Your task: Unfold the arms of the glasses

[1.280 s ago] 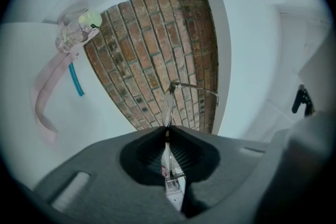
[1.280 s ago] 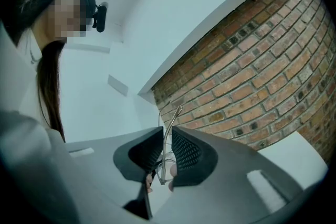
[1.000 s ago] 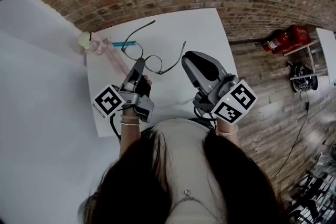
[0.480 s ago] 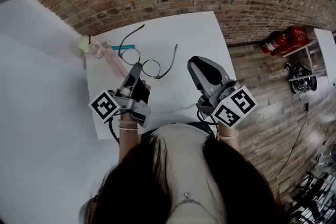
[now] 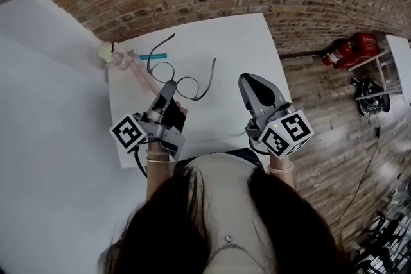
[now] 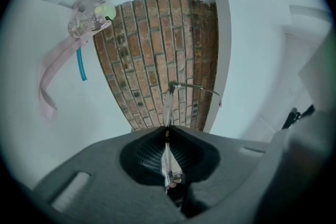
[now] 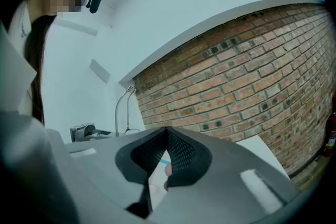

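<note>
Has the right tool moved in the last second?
Yes. The right tool has pulled back rightward, away from the glasses and closer to the right edge of the white table.

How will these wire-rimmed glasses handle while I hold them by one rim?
Probably light: the thin wire glasses hang from the left gripper, clamped on one rim alone. Likely springy and fragile: both slender arms stick out unsupported. A hard squeeze might bend the rim.
</note>
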Demonstrator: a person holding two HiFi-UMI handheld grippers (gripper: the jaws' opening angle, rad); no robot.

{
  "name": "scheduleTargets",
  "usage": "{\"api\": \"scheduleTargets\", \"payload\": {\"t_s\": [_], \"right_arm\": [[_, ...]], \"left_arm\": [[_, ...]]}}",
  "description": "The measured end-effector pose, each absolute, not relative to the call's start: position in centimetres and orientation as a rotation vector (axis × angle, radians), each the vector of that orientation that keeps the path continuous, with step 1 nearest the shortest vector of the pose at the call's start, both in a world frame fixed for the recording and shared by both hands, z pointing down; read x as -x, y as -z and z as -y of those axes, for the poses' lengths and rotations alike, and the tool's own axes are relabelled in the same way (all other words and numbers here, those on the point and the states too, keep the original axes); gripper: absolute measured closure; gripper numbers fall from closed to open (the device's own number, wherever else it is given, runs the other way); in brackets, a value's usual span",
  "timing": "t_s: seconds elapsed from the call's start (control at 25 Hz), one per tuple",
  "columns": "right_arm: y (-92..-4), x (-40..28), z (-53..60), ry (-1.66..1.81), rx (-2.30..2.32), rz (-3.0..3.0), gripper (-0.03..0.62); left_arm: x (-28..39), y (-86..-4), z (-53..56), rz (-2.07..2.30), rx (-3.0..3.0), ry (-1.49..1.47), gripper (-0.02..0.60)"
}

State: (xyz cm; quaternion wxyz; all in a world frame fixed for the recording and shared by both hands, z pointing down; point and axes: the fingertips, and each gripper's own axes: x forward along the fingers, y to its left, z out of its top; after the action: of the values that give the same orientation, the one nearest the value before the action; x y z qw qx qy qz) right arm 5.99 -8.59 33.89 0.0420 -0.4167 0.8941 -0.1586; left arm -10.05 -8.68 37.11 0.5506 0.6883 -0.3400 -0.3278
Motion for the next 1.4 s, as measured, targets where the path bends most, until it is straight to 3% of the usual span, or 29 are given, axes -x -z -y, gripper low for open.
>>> {"api": "scheduleTargets", "payload": {"t_s": [1.4], "right_arm": [[-37.3,-5.3,8.9,0.465,1.346,-2.872,0.591]], "left_arm": [[10.2,-37.7,7.0,0.754,-1.579,0.778,0.56]]}}
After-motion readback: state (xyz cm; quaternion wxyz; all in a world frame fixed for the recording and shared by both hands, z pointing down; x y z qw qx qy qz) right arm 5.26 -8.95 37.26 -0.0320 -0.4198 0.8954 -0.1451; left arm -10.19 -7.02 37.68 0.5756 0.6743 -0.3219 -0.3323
